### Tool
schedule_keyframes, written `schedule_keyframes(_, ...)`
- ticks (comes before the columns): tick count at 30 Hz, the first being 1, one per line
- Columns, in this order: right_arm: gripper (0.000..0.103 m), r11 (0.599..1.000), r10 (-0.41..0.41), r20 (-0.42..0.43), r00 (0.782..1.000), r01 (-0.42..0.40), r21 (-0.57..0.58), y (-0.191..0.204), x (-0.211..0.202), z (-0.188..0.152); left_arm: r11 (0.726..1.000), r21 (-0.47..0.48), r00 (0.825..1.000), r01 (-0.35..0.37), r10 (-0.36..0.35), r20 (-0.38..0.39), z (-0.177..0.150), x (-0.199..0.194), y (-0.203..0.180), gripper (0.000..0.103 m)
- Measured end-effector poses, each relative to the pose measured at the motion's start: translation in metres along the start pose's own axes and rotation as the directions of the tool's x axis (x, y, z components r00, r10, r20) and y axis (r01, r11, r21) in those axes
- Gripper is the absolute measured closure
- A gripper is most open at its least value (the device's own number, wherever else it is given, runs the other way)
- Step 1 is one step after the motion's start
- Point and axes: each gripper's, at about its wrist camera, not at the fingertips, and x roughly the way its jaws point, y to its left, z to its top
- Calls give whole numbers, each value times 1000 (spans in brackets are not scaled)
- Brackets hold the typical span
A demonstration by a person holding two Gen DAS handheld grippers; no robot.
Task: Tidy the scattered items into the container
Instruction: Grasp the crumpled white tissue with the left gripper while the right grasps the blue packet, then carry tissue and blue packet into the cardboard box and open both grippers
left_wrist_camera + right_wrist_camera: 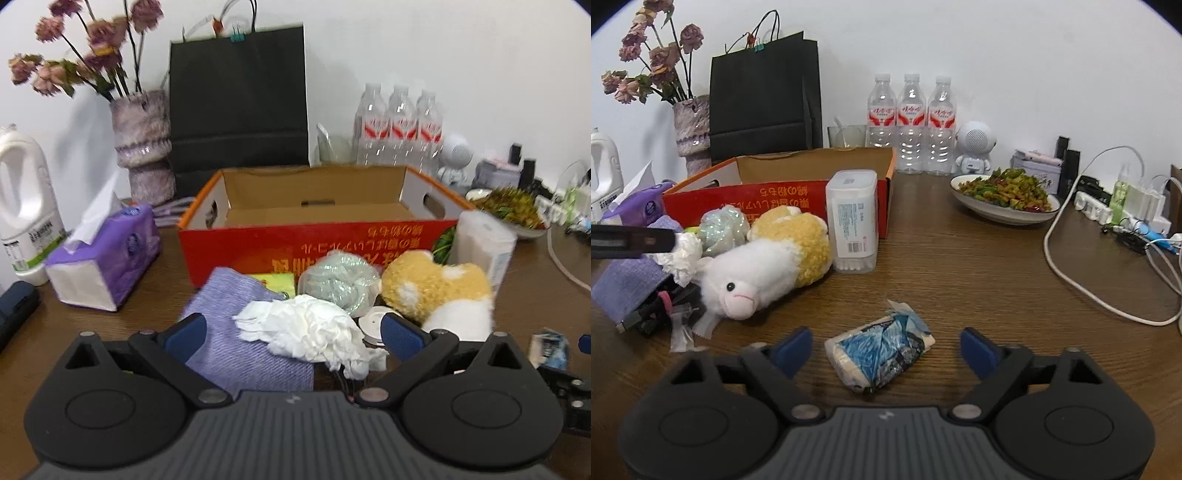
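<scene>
Plain white wall (1015,55) behind; brown wood-grain table (960,273) under even, soft light.

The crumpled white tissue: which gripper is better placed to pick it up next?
Left. The left gripper is open with the crumpled white tissue between its fingers; the right gripper is open around the blue-and-white packet.

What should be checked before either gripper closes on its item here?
1. Left gripper open around the crumpled tissue: ok.
2. Right gripper open, blue-wrapped packet between its fingers: ok.
3. Cardboard box open-topped with bare floor showing: ok.
4. Tissue free of the purple cloth beneath: cannot tell.
5. Path to the box clear of the plush toy and the cotton swab container: not ok for the right gripper.
</scene>
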Motion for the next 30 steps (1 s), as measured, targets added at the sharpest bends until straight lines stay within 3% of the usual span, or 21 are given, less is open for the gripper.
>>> schedule_keyframes(1,50,1000,13,-16,1000,-12,2,0,3,0,1000,-2,1000,-6,6,-20,0,8,-2,6)
schedule_keyframes(3,52,1000,30,-20,999,-30,9,-2,5,-1,1000,-14,999,-5,5,-43,-2,16,-1,18)
schedule_keyframes(5,56,999,49,-14,999,-49,-1,-1,3,-1,1000,-22,999,1,-2,-50,-6,21,0,47)
schedule_keyframes(6,58,998,64,-10,998,-64,2,-1,3,-1,999,-34,998,15,-17,-52,-7,22,2,68)
schedule_keyframes(7,71,997,75,-4,997,-75,4,-1,2,0,997,-61,998,47,-50,-47,-9,21,7,74)
schedule_keyframes(8,85,996,85,4,996,-85,5,-1,1,1,995,-77,997,61,-64,-37,-9,19,9,75)
schedule_keyframes(13,85,994,108,46,993,-108,-7,-1,-4,9,990,-100,994,95,-89,64,-7,-8,21,76)
schedule_keyframes(21,86,992,125,131,983,-124,-12,3,-19,29,981,-138,982,133,-112,152,2,-39,38,76)
schedule_keyframes(30,86,979,200,280,939,-202,-21,32,-17,99,972,-175,963,155,-109,247,45,-35,56,75)
